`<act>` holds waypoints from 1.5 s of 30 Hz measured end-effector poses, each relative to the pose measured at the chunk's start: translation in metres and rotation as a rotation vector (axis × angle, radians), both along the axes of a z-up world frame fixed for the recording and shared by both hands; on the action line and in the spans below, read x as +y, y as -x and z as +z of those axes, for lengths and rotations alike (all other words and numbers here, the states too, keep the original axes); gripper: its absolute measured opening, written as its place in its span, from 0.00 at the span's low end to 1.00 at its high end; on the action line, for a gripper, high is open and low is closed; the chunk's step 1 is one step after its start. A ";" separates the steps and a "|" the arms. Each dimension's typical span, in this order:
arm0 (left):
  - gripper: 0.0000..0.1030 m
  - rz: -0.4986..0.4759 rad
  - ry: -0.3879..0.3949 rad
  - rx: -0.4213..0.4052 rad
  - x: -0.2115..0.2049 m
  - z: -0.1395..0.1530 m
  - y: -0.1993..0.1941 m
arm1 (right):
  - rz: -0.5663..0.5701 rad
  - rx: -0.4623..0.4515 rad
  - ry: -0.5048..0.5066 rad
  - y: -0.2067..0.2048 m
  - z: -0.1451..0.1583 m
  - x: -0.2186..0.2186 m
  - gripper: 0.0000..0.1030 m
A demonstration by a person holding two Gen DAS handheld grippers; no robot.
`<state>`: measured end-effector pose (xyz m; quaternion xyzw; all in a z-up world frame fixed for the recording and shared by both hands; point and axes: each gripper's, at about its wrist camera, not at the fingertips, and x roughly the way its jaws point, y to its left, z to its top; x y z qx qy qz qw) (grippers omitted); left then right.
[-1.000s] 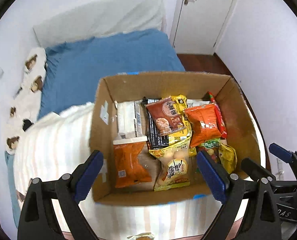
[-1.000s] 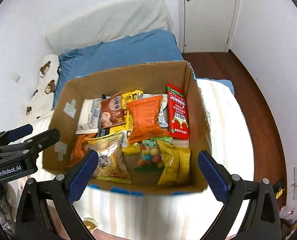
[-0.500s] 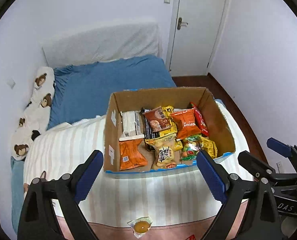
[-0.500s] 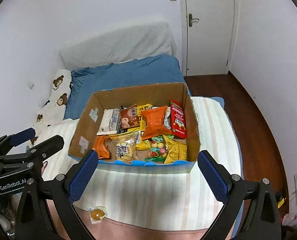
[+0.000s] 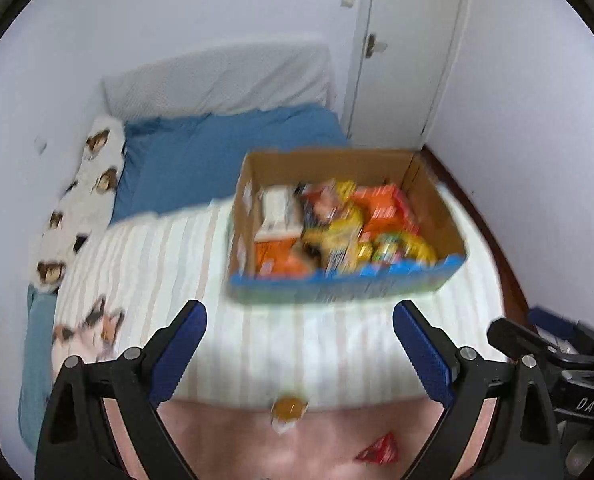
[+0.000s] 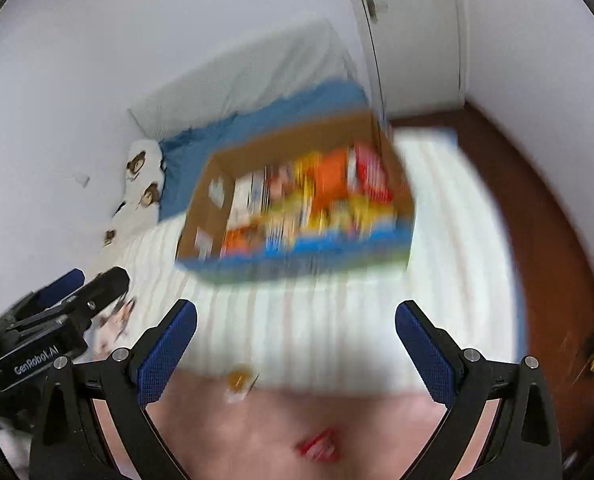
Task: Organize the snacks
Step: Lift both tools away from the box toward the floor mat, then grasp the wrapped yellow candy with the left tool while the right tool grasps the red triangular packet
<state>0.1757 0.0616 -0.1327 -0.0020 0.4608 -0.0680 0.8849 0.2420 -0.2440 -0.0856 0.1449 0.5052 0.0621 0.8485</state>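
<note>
A cardboard box (image 5: 433, 204) full of snack packets (image 5: 337, 232) stands on the striped bedcover, also blurred in the right wrist view (image 6: 217, 184). A small orange-centred snack (image 5: 289, 408) lies at the cover's near edge, and shows in the right wrist view (image 6: 239, 380). A red packet (image 5: 379, 450) lies nearer on the pink sheet, and shows in the right wrist view (image 6: 319, 446). My left gripper (image 5: 299, 344) is open and empty, well back from the box. My right gripper (image 6: 295, 342) is open and empty too.
The striped cover (image 5: 169, 264) lies on a bed with a blue sheet (image 5: 217, 160) and a bear-print pillow (image 5: 93, 184) at the left. A white door (image 5: 409, 48) and wooden floor (image 6: 545, 216) lie to the right.
Both grippers have pulled back from the box, which now looks smaller and farther. The loose orange snack and red packet have come into view. Both views are motion-blurred.
</note>
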 end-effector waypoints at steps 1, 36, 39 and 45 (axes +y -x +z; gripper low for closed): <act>0.93 0.000 -0.011 0.021 0.002 -0.009 0.005 | -0.010 0.059 -0.049 0.009 -0.019 -0.002 0.98; 0.93 -0.031 -0.071 0.588 -0.003 -0.238 -0.019 | -0.005 0.508 -0.019 0.025 -0.229 0.007 0.46; 0.93 -0.060 -0.050 0.647 -0.010 -0.260 -0.027 | -0.023 0.509 -0.042 0.022 -0.230 0.002 0.56; 0.65 -0.059 -0.066 0.573 -0.011 -0.267 -0.033 | -0.078 0.509 -0.080 0.014 -0.231 -0.002 0.63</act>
